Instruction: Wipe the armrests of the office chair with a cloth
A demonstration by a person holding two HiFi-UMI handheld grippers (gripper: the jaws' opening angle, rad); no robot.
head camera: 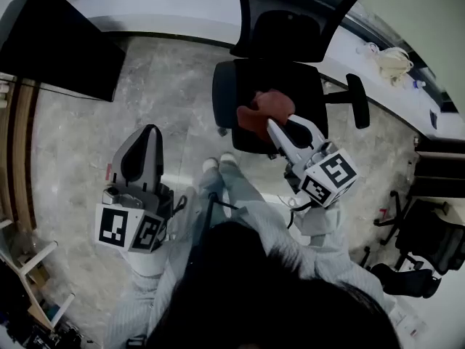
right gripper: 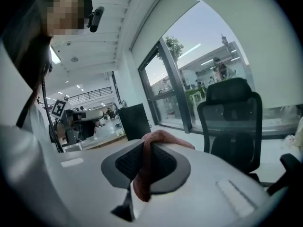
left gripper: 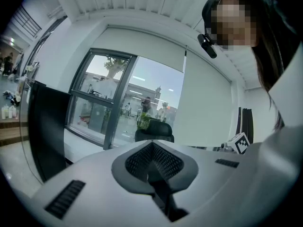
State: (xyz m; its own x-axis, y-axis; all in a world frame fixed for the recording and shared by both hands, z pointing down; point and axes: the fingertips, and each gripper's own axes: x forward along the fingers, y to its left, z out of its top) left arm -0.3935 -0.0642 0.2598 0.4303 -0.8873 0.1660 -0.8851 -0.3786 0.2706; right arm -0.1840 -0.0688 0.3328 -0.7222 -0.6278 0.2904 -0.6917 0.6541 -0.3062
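While over the office chair [head camera: 234,93] seat, pinching cloth [head camera: 263,111] in right gripper [head camera: 272,124], bunched at jaw tips, apart from armrest [head camera: 357,100]; holding left gripper [head camera: 149,132] closed, empty, above floor [head camera: 87,137].

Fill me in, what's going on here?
A person stands facing a black office chair with a gripper in each hand. The right gripper is shut on a reddish cloth, held above the chair's seat. The one armrest in clear view sits off to the side, and the cloth is not touching it, so wiping isn't under way at this moment. The left gripper is shut with nothing in it, held low over the floor.
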